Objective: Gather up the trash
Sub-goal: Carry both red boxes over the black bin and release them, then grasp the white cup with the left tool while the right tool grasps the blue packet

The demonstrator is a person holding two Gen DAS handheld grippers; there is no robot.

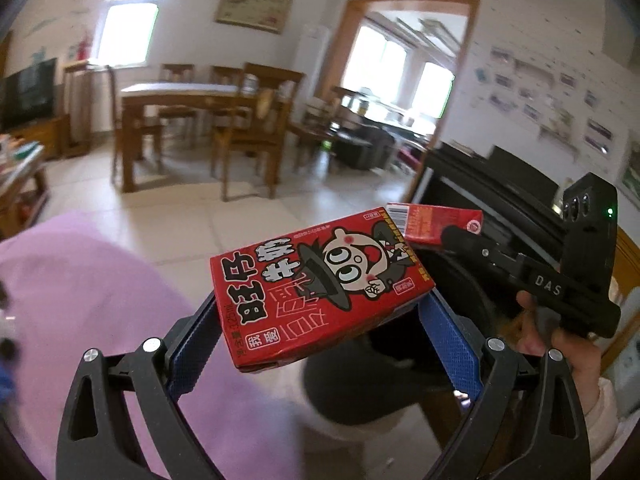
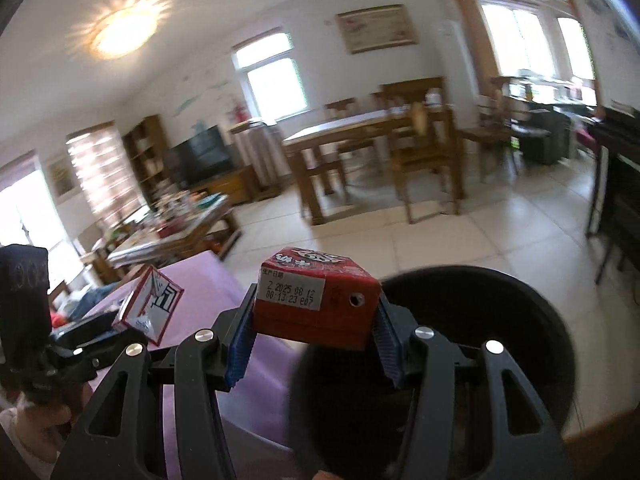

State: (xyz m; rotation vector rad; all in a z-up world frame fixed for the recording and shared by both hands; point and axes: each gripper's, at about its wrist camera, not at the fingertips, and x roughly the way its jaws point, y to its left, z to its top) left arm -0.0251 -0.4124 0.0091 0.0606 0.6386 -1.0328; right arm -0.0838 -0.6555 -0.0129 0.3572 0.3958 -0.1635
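My left gripper (image 1: 320, 300) is shut on a red milk carton (image 1: 304, 280) with a cartoon face, its blue pads (image 1: 448, 344) pressing both sides. My right gripper (image 2: 316, 300) is shut on a second red carton (image 2: 320, 312), date stamp facing the camera. It hangs over the rim of a round black bin (image 2: 500, 308). In the left wrist view the right gripper (image 1: 448, 236) and its carton (image 1: 428, 224) sit to the right, above the blurred dark bin (image 1: 352, 392). The right wrist view shows the left gripper (image 2: 132, 328) with its carton (image 2: 148, 304) at the left.
A pink-purple cover (image 1: 80, 300) lies to the left of the bin. Beyond it are a tiled floor (image 2: 400, 240), a wooden dining table (image 1: 180, 96) with chairs, a cluttered low table (image 2: 176, 228), and a black piano (image 1: 500, 184) at the right. A hand (image 1: 560, 344) holds the right gripper.
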